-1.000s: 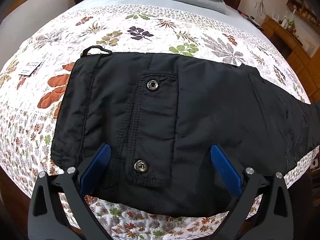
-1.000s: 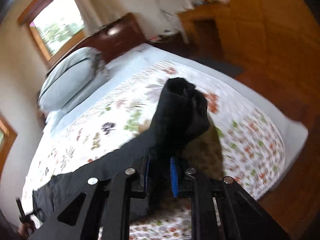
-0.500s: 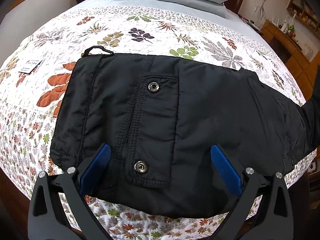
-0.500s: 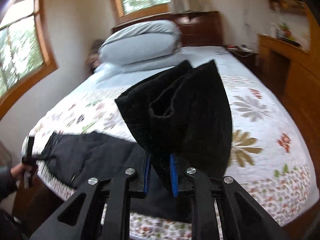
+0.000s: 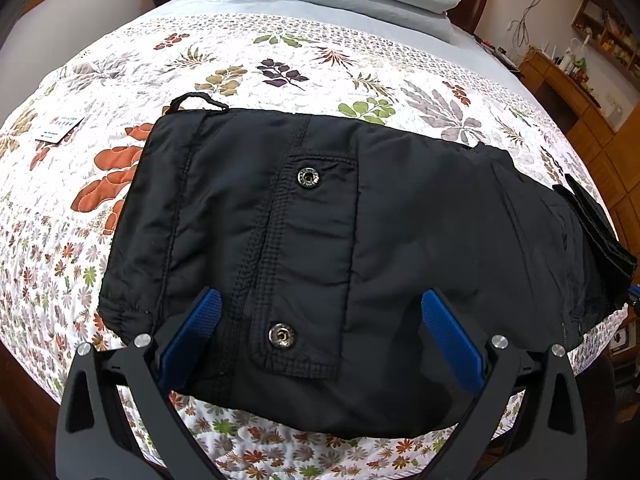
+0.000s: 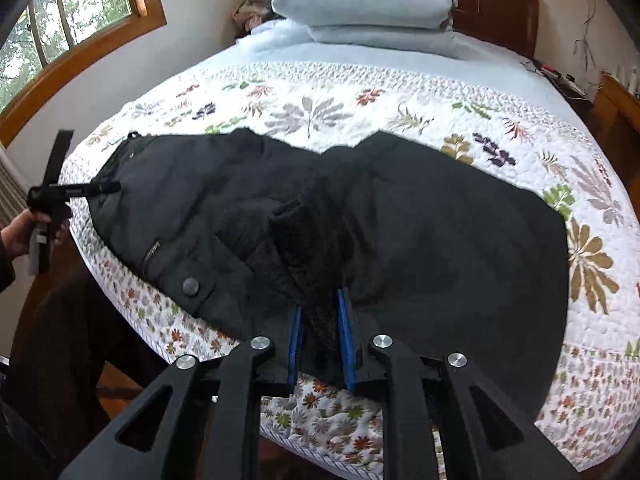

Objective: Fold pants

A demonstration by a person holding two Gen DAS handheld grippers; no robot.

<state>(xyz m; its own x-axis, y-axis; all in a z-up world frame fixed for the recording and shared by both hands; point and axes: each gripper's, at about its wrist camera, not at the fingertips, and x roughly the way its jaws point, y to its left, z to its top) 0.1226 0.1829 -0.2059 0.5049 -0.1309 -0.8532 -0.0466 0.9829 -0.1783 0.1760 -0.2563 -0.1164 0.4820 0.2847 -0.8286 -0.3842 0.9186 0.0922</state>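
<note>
Black pants (image 5: 320, 240) lie across the floral quilt, waist end to the left, with a snap-buttoned pocket flap facing up. My left gripper (image 5: 320, 336) is open, its blue pads (image 5: 192, 336) spread over the near edge of the waist part, holding nothing. My right gripper (image 6: 320, 344) is shut on the bunched hem end of the pant legs (image 6: 316, 256) and holds it low over the middle of the pants (image 6: 440, 232). The left gripper (image 6: 52, 196) also shows in the right wrist view, at the far left.
The quilt-covered bed (image 5: 280, 64) has grey pillows (image 6: 360, 4) at its head. A small card (image 5: 58, 128) lies on the quilt left of the pants. Wooden furniture (image 5: 592, 92) stands to the right. The bed's near edge is just below both grippers.
My right gripper has carried the leg ends from the far right of the bed, over and leftward, down onto the middle of the pants. The left gripper has barely moved.
</note>
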